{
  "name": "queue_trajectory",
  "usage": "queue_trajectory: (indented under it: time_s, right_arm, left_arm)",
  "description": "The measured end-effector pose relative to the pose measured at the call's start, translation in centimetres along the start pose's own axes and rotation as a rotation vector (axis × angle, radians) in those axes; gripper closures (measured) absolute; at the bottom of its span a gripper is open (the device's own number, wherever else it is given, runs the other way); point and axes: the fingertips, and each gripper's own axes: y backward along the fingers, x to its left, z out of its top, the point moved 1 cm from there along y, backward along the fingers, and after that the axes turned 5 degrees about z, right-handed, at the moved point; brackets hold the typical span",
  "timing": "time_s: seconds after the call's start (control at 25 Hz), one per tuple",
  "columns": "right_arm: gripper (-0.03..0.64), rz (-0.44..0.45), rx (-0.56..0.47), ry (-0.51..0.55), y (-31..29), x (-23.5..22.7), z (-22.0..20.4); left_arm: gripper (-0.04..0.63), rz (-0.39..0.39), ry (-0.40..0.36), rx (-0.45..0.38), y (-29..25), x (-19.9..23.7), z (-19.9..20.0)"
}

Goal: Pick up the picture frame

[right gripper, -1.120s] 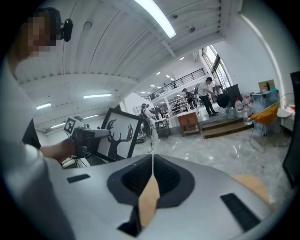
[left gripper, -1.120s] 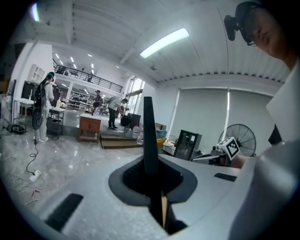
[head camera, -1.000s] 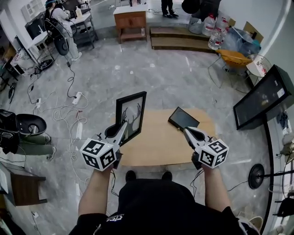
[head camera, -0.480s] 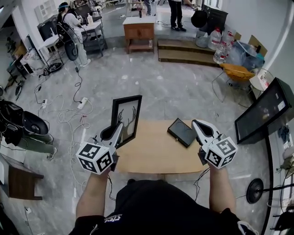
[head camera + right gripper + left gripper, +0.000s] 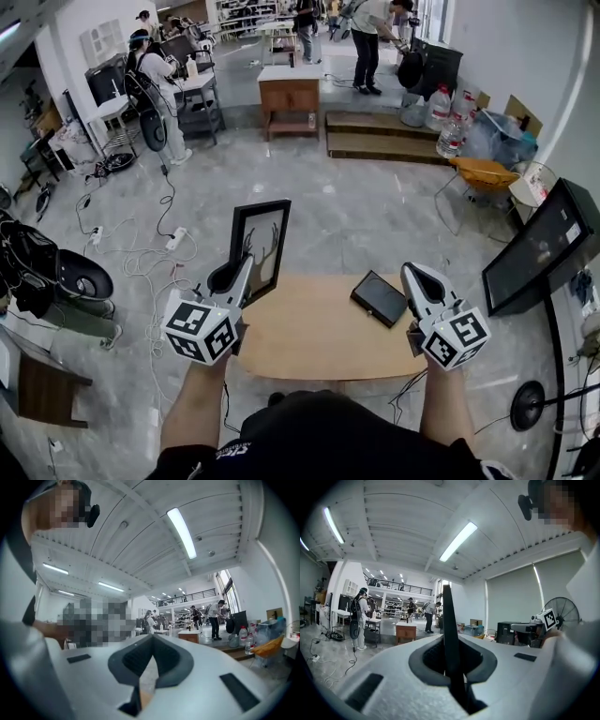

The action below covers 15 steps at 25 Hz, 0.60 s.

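left hand-held gripper (image 5: 246, 270) is pinched narrow on the picture frame (image 5: 265, 234), gripping near its lower left edge. the frame stands upright with its picture side showing in the head view. it looks clear of the worktop (image 5: 319, 333), in the air over the far left corner

in the left gripper view the frame runs edge-on between the jaws as 1 thin dark blade. so the pads press front and back faces, which we judge the right grip for a thin flat thing

right hand-held gripper (image 5: 413, 274) has its jaws together with nothing between them. it hangs over the worktop's right end, well apart from the frame. we read it as parked out of the way, since 1 grip carries the load

a dark flat slab (image 5: 380, 298) lies on the worktop untouched

pick-up looks essentially done. risk we see: with only 1 grip low on the edge, the frame could pivot in the pads
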Motion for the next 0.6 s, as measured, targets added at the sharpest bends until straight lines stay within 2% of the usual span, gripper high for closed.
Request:
queue_trajectory:
  time_s: [0.16,0.32,0.6]
  right_arm:
    - [0.614,-0.001,0.019,-0.022,-0.7,1.5,-1.6]
    - [0.614,0.000,0.058,-0.002,-0.9,2.4,-3.2]
    - [0.614,-0.005,0.088,0.017,-1.6,2.9,-3.7]
  left_arm:
    - [0.565,0.007,-0.009,-0.009,0.9,0.4,-0.7]
    - [0.565,0.016,-0.004,-0.004,1.1,0.3,-1.8]
    - [0.565,0.019,-0.001,-0.002,0.9,1.4,-2.0]
